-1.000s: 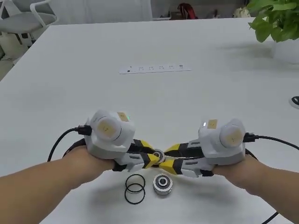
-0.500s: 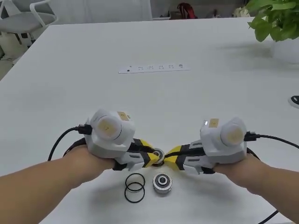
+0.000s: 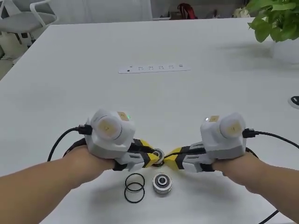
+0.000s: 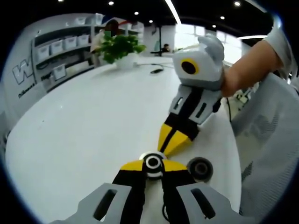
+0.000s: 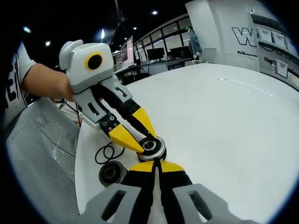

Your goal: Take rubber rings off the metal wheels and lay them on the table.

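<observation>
A small metal wheel (image 3: 157, 155) with a dark rubber rim hangs just above the table, and my left gripper (image 3: 152, 158) is shut on it; the left gripper view has it between the yellow tips (image 4: 153, 163). My right gripper (image 3: 168, 158) faces it from the right, jaws shut, tips touching the wheel's rim (image 5: 153, 147). Whether those tips pinch the rubber cannot be made out. A second wheel (image 3: 162, 182) lies flat on the table below the tips. Two black rubber rings (image 3: 134, 187) lie overlapping to its left.
The white table (image 3: 154, 102) stretches far ahead, with a flat strip of sockets (image 3: 154, 68) at its middle. A potted plant (image 3: 275, 21) stands at the far right corner. Black cables (image 3: 63, 140) trail from both grippers. An office chair (image 3: 23, 18) sits beyond the far left edge.
My right gripper has drawn back a little to the right, so its tips no longer overlap the left gripper's. The left gripper, the held wheel, the loose wheel and the rings stay put.
</observation>
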Motion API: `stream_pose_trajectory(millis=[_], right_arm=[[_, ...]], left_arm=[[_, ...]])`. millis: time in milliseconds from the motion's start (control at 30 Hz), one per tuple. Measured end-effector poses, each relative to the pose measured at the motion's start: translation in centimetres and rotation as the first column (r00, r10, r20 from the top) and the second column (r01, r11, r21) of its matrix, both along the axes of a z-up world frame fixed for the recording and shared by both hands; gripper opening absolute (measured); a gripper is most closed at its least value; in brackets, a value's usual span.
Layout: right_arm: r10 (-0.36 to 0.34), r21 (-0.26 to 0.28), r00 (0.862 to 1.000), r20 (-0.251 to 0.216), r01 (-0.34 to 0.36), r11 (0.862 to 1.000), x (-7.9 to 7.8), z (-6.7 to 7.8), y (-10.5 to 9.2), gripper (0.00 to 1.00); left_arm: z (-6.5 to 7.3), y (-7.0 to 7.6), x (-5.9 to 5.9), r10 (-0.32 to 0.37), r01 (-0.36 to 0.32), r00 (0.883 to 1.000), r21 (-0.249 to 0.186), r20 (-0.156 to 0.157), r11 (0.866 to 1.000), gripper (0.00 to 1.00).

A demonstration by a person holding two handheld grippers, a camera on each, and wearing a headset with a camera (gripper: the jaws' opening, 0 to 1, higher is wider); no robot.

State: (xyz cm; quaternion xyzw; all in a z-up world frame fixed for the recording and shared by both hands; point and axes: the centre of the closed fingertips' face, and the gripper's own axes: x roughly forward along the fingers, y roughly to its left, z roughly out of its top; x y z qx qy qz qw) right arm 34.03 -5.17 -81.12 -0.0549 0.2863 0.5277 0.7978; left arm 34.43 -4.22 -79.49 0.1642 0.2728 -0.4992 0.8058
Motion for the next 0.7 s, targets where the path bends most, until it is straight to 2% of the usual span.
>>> stream_pose_trajectory(millis=[133, 233, 267, 367, 533, 700], right_arm=[[-0.020, 0.010, 1.000, -0.024, 0.020, 1.000, 0.06, 0.00, 0.01, 0.00], [-0.051, 0.037, 0.996, -0.067, 0.054, 0.998, 0.17, 0.00, -0.20, 0.00], [-0.055, 0.037, 0.996, -0.068, 0.058, 0.998, 0.22, -0.01, -0.27, 0.00], [-0.086, 0.080, 0.990, -0.116, 0.095, 0.992, 0.30, 0.33, -0.49, 0.00], [-0.096, 0.100, 0.986, -0.136, 0.110, 0.989, 0.27, 0.50, -0.46, 0.00], [-0.122, 0.142, 0.975, -0.187, 0.150, 0.978, 0.33, 0.64, -0.67, 0.00]], left_arm=[[0.00, 0.04, 0.00, 0.000, 0.000, 1.000, 0.003, 0.004, 1.000, 0.13], [0.00, 0.04, 0.00, 0.000, 0.000, 1.000, 0.003, 0.005, 1.000, 0.13], [0.00, 0.05, -0.01, 0.000, 0.000, 1.000, 0.003, 0.005, 1.000, 0.13], [0.01, 0.03, -0.04, -0.002, 0.002, 1.000, 0.005, 0.006, 1.000, 0.13], [0.00, 0.02, -0.03, -0.005, 0.005, 1.000, 0.006, 0.008, 1.000, 0.13], [0.01, 0.00, -0.04, -0.007, 0.007, 1.000, 0.008, 0.011, 1.000, 0.13]])
